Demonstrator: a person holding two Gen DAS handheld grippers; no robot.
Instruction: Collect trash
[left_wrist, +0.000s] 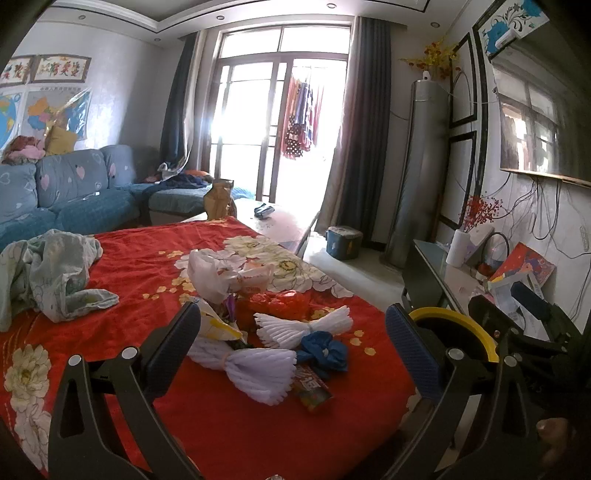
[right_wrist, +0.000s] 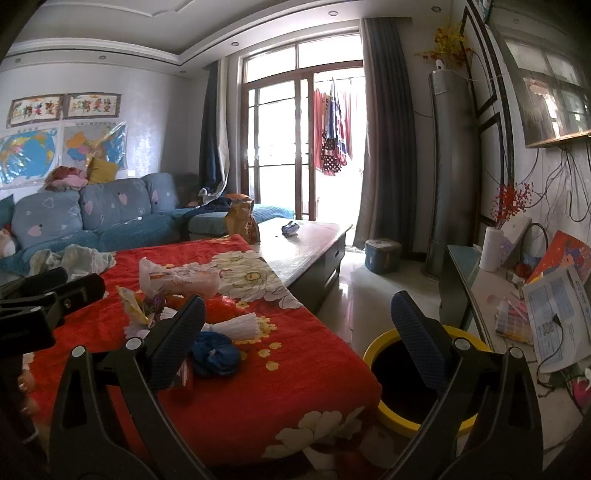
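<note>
Left tool (left_wrist: 291, 354) spread wide, gripping nothing, hovering over the trash at lower centre of the left view. Between its fingers (left_wrist: 173, 339): two white foam nets (left_wrist: 255, 369) (left_wrist: 306, 326), a blue wad (left_wrist: 323, 350) touching the nearer net, and a candy wrapper (left_wrist: 312, 393) just below the wad. Behind these, a red wrapper (left_wrist: 280, 301) and a white bag (left_wrist: 218, 275), all lying on the red floral cloth (left_wrist: 147, 280) over the bench. A crumpled pale garment (left_wrist: 48, 277) at mid left on the same cloth. Yellow-rimmed bin (left_wrist: 458, 325) at lower right of the left view, partly behind the right finger, off the bench edge.

Right tool (right_wrist: 295, 336) likewise spread wide and empty, at lower centre of the right view. Blue wad (right_wrist: 216, 352) just right of its left finger (right_wrist: 177, 339); a foam net (right_wrist: 236, 326) touching the wad from above; white bag (right_wrist: 177, 280) further back. Bin (right_wrist: 406, 380) on the floor at lower right, between the bench and a side shelf, its dark opening showing behind the right finger. Left tool's black body (right_wrist: 44, 299) at mid left edge.
</note>
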